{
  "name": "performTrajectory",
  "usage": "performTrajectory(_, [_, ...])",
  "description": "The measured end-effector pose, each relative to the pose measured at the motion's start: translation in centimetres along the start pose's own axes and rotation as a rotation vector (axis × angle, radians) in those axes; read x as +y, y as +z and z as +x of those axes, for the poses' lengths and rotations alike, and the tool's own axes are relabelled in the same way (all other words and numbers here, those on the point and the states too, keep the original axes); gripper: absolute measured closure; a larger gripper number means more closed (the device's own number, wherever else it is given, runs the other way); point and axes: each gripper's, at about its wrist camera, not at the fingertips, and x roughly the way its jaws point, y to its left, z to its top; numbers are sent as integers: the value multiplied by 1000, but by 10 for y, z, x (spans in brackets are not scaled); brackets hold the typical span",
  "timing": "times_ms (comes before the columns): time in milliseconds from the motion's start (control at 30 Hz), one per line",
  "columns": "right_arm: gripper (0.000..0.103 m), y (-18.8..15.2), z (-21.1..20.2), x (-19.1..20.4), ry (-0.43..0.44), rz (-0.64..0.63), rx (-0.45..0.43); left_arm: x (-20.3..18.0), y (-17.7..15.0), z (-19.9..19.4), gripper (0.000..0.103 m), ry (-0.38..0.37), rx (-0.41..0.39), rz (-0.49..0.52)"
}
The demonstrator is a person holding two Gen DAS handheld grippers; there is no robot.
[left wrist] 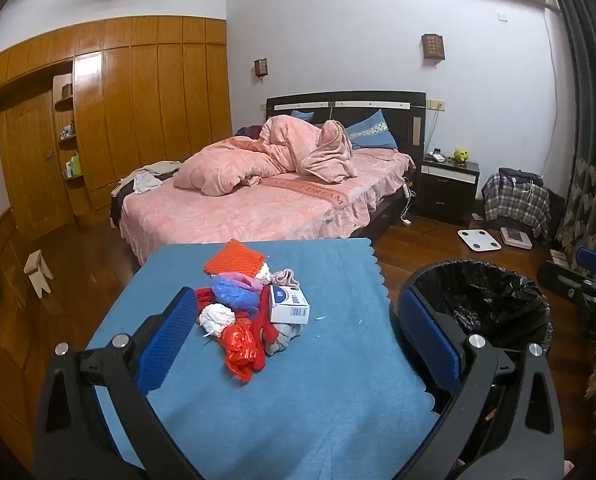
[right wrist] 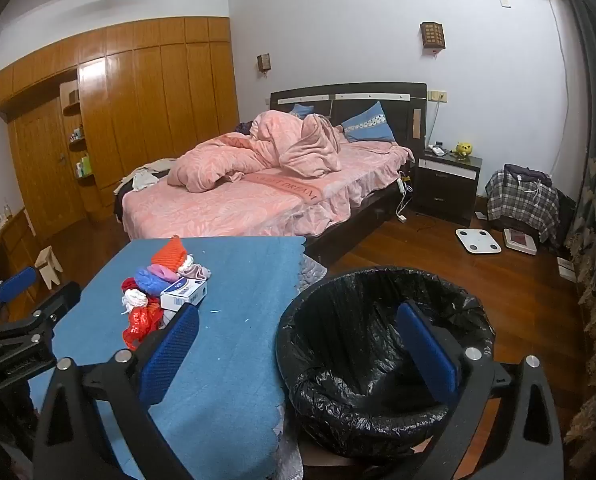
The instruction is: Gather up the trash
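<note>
On the blue cloth-covered table lies the heap of mixed crumpled trash, beside the black-lined round bin. The left gripper and right gripper are both wide open and empty. A tangled piece may drag its neighbours onto the floor.

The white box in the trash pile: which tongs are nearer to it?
Left. The left tongs are open right around the pile with the white box; the right tongs are open off to its right, over the bin.

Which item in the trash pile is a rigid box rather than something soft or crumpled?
The white and blue carton, on the pile's bin-side edge; everything else there is crumpled plastic, paper or cloth.
</note>
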Motion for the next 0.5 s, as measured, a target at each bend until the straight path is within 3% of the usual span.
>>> performTrajectory(500, [6,1,0,1,-2,-3,1,-1,0,0,5,-2,-4,1])
